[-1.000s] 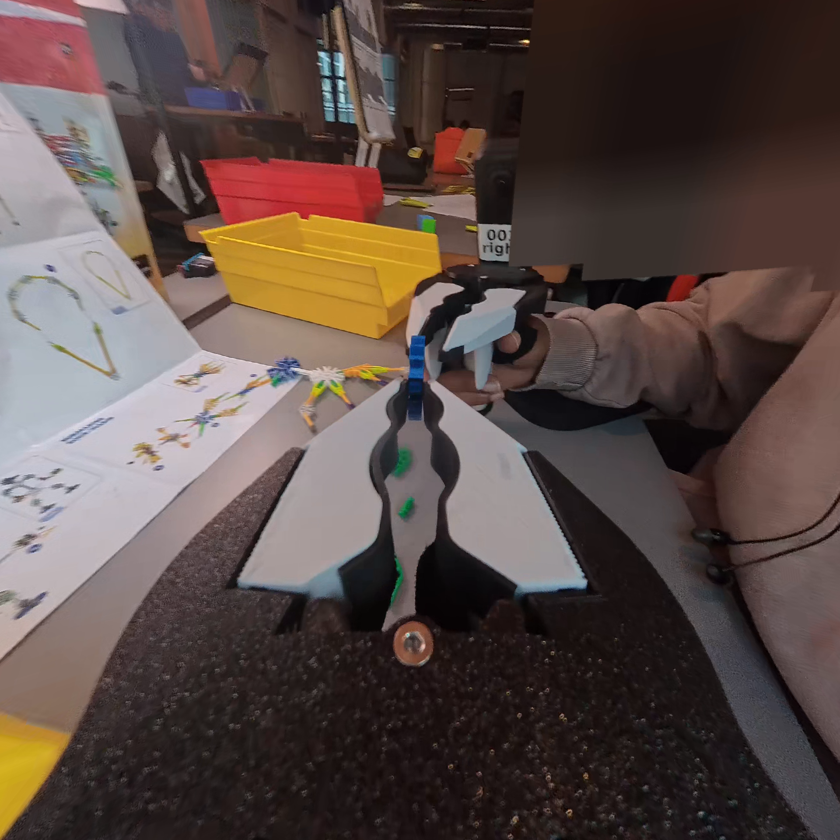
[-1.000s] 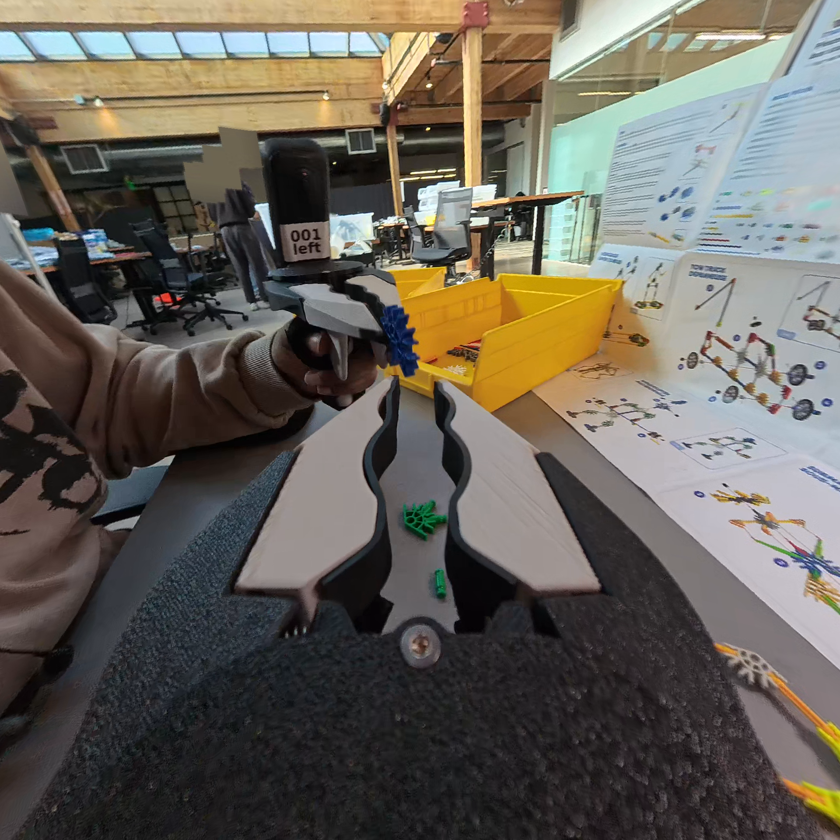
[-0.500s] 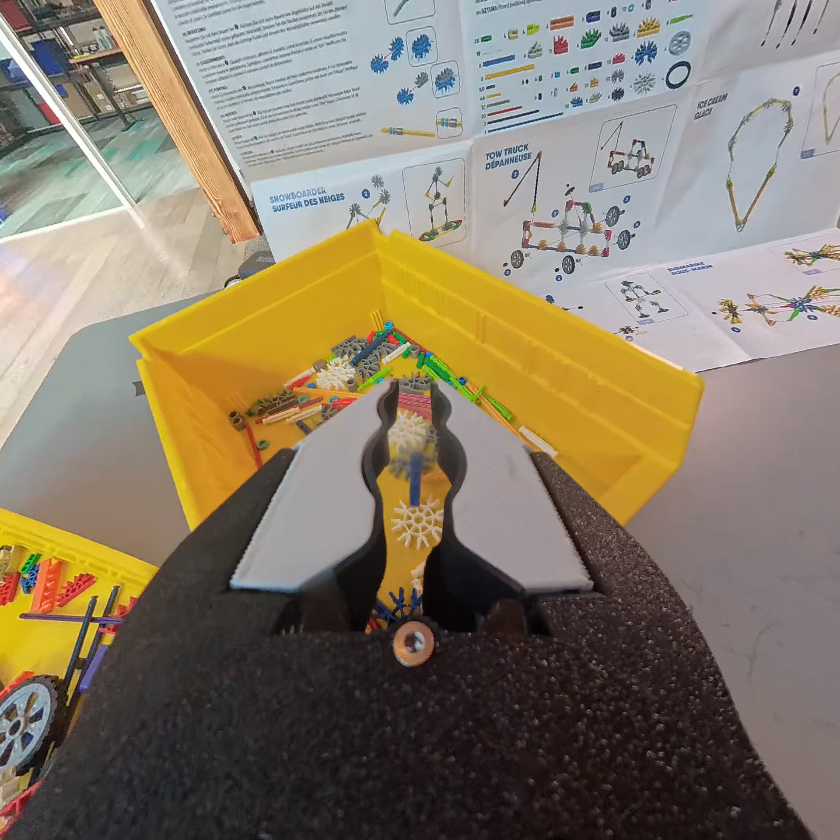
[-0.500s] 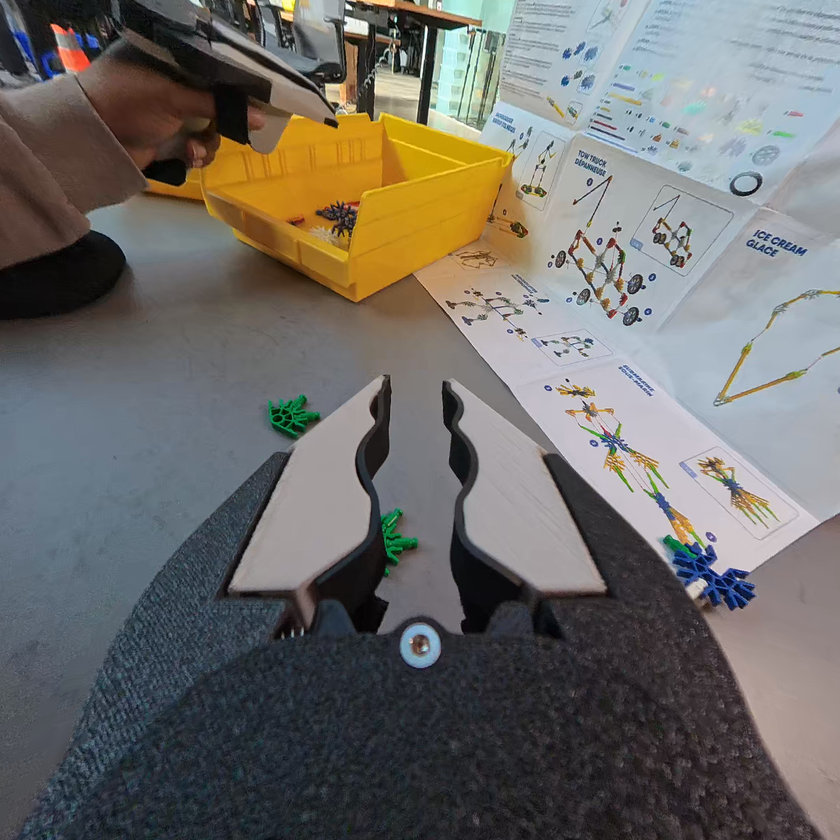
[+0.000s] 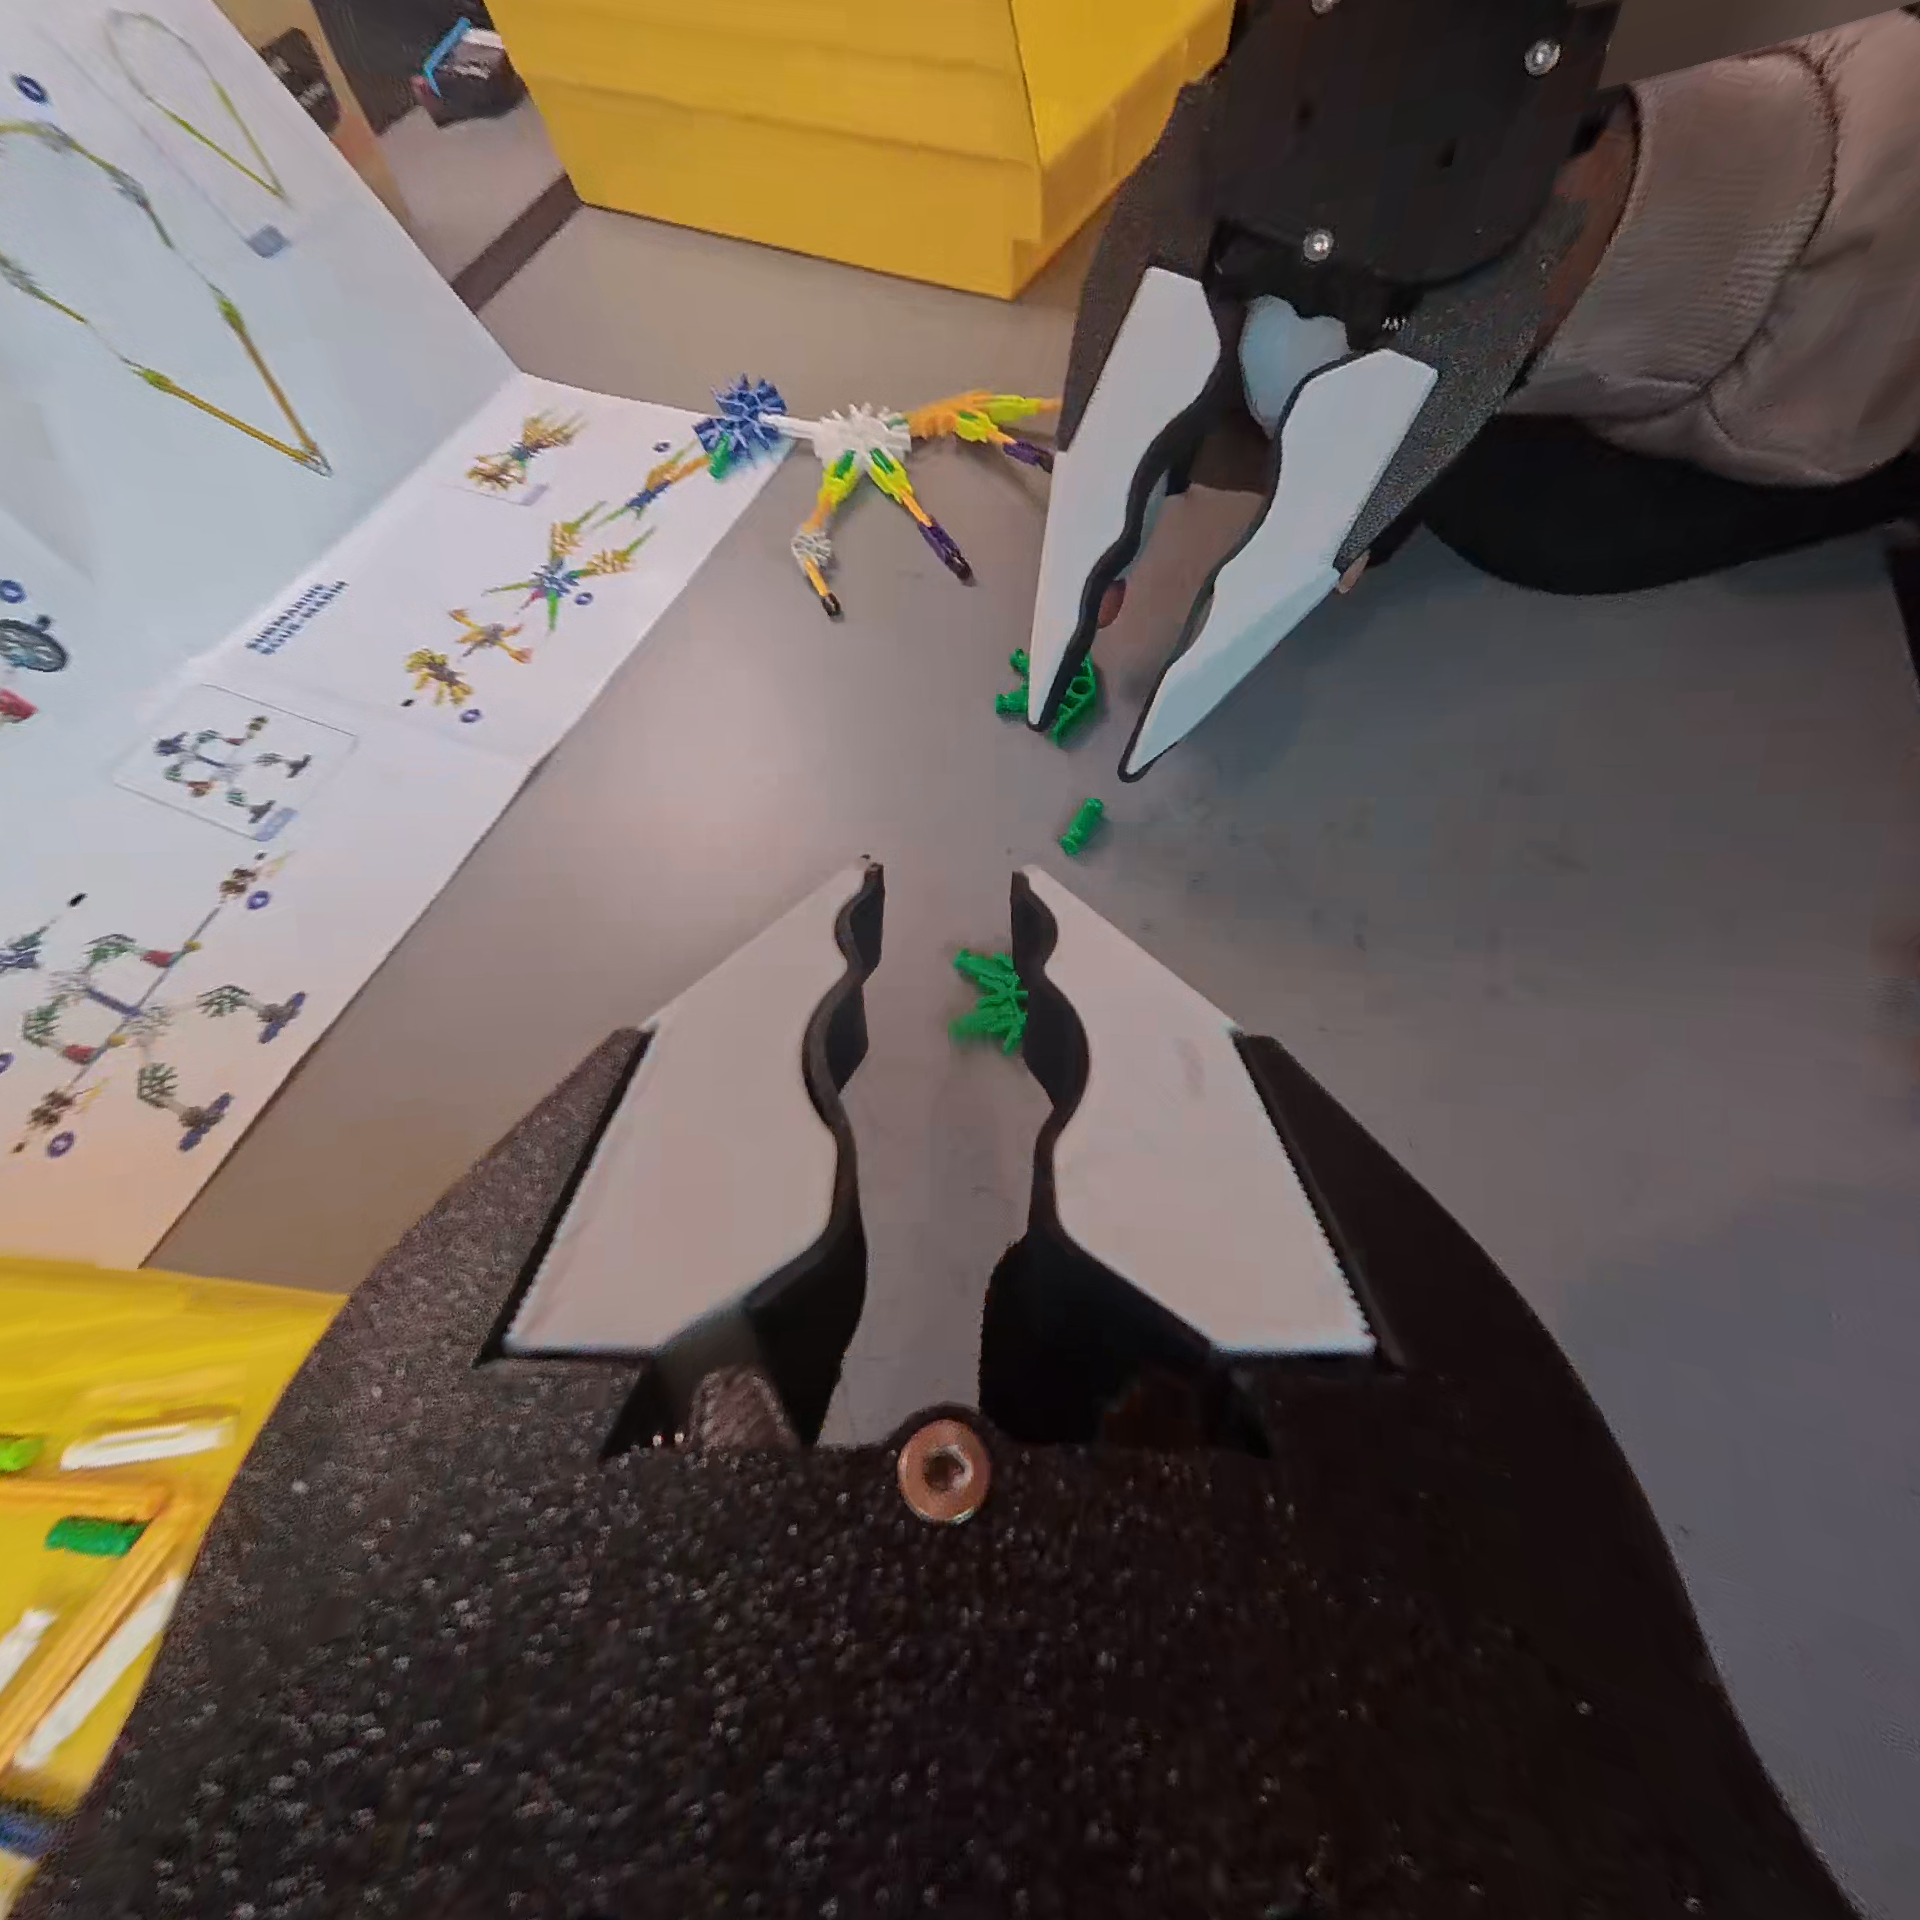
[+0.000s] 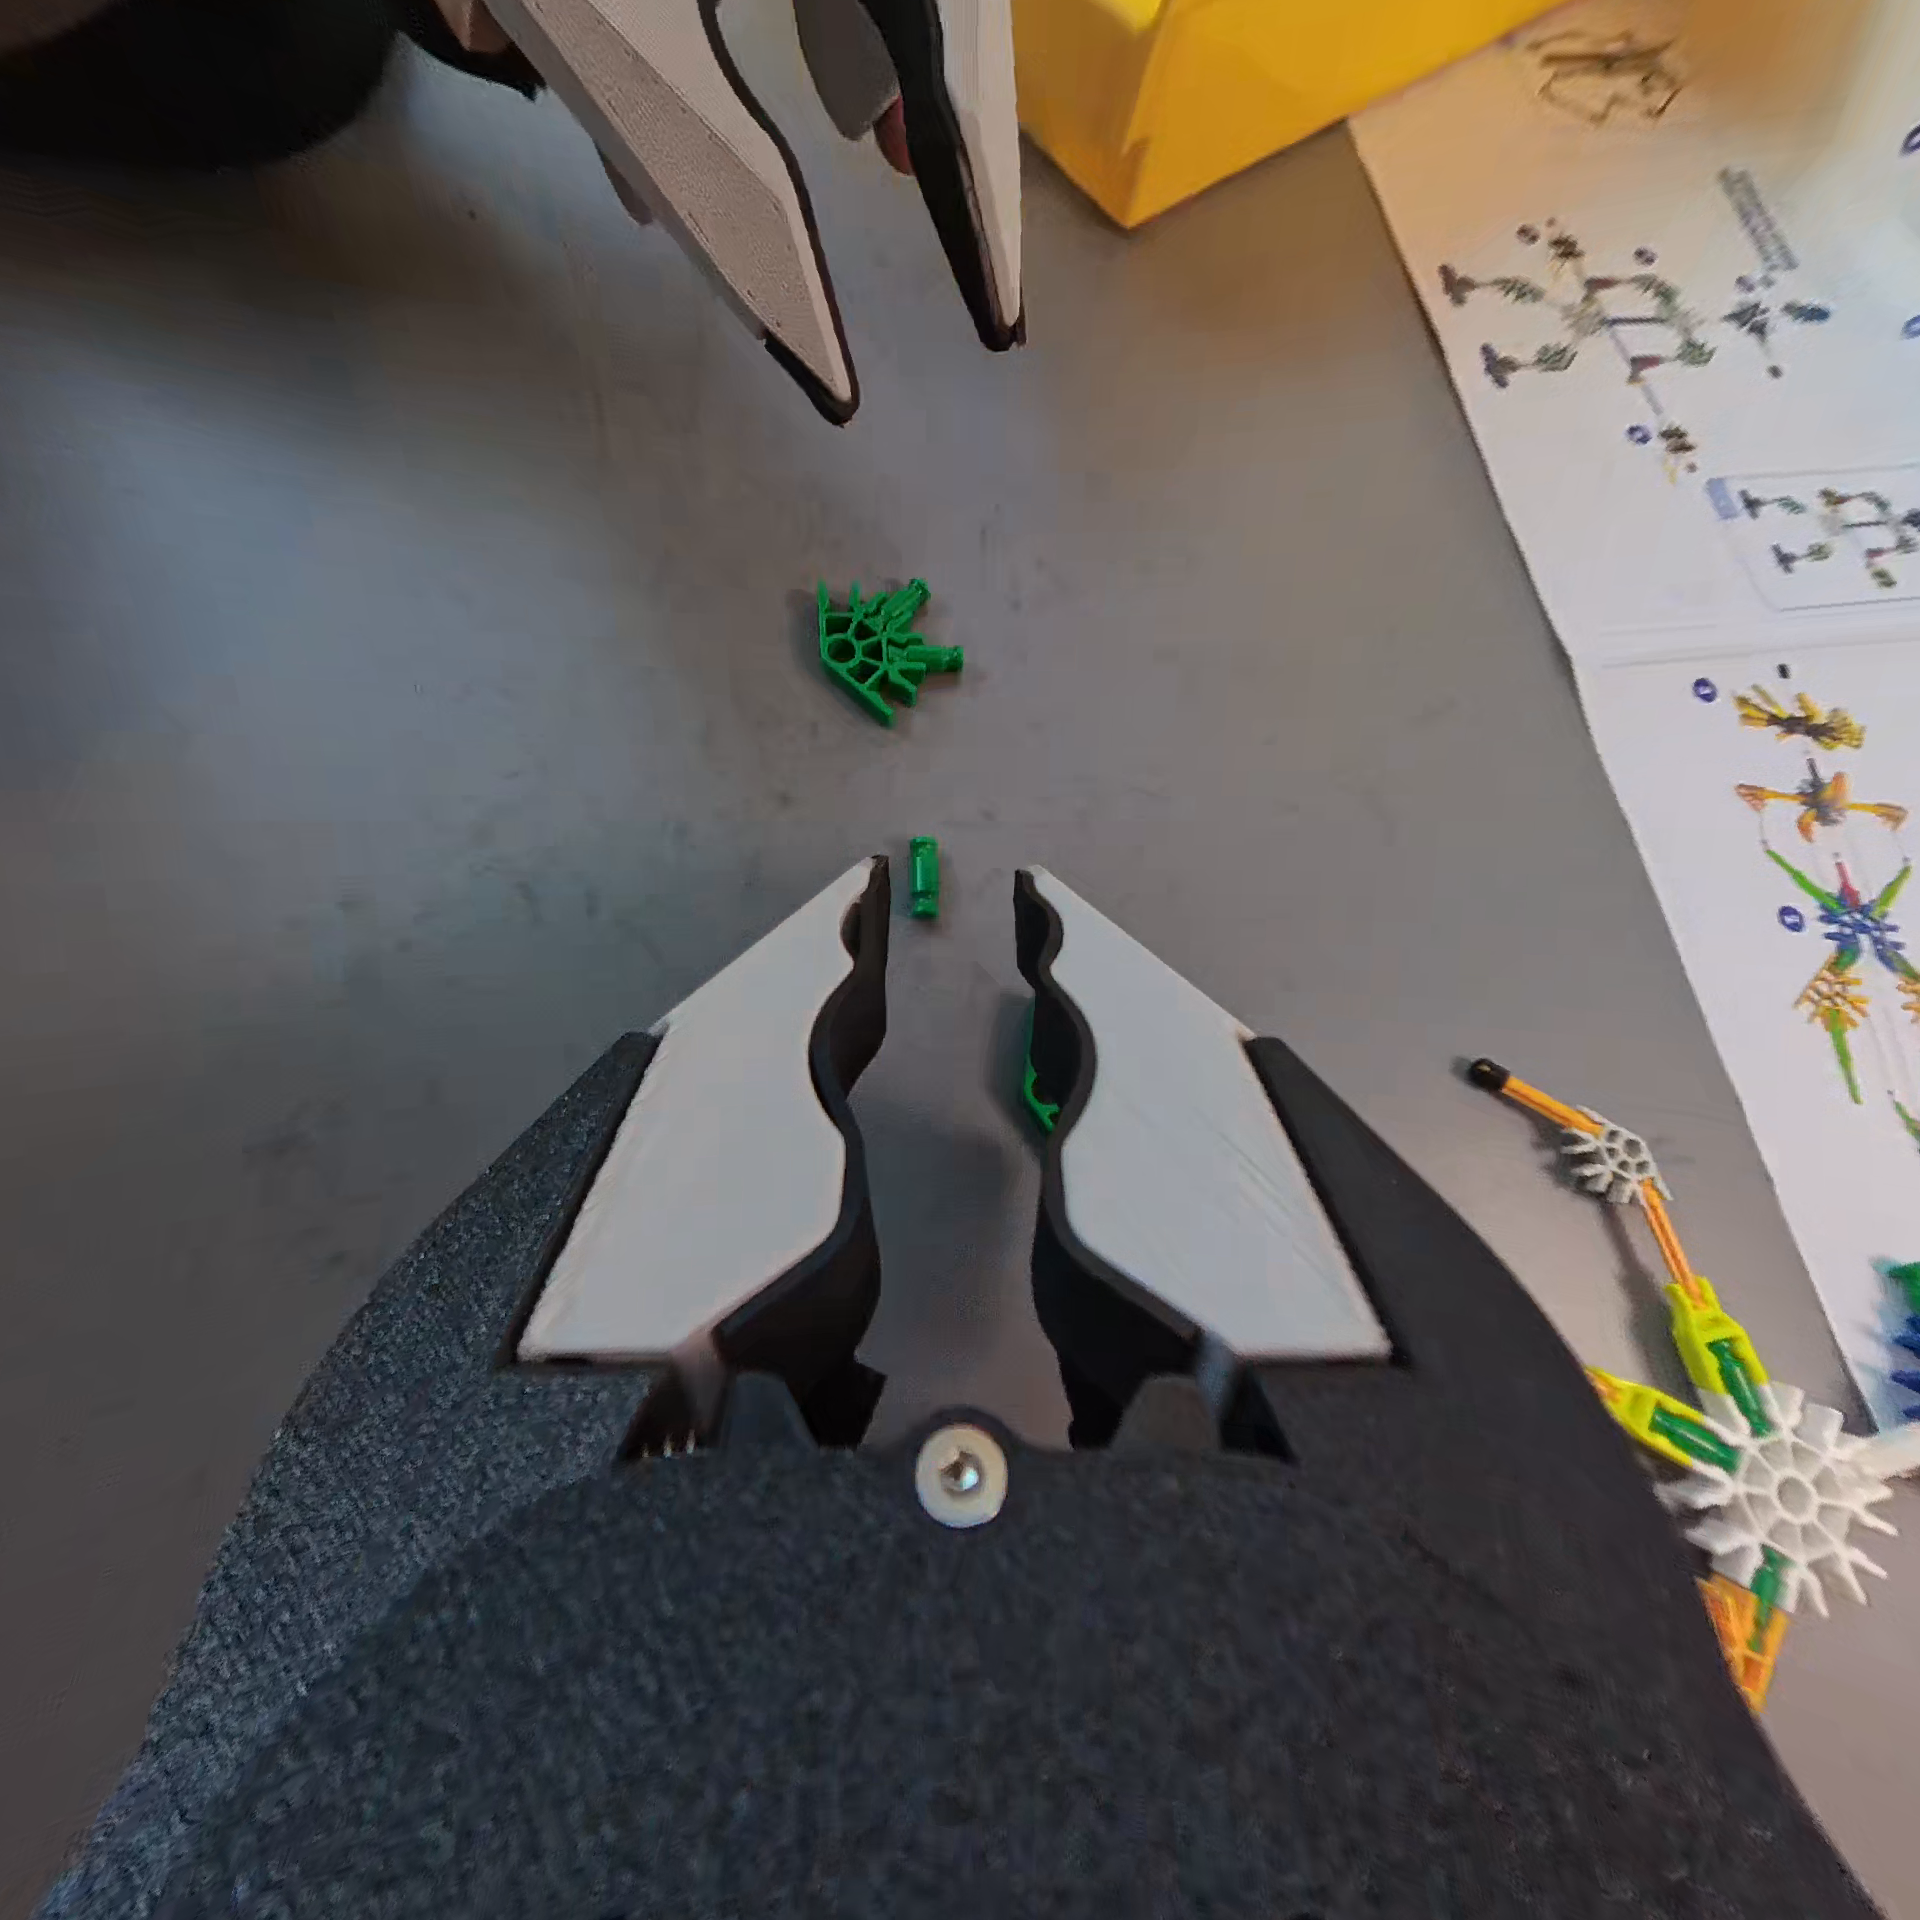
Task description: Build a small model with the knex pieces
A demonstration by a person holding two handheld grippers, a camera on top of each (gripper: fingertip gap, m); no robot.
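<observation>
Left hand-held gripper (image 5: 945, 883), now beside green connector (image 5: 989, 1003)

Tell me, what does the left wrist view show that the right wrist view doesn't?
Only the left wrist view shows the beige sleeve behind the right hand-held gripper, and a blue spiky piece on the end of the colourful rod model.

Only the right wrist view shows the green connector in full; the other view half hides it behind a finger.

Both share the grey table, a small green rod, a yellow bin, the instruction sheet, and the left hand-held gripper, jaws apart like the right's.
</observation>
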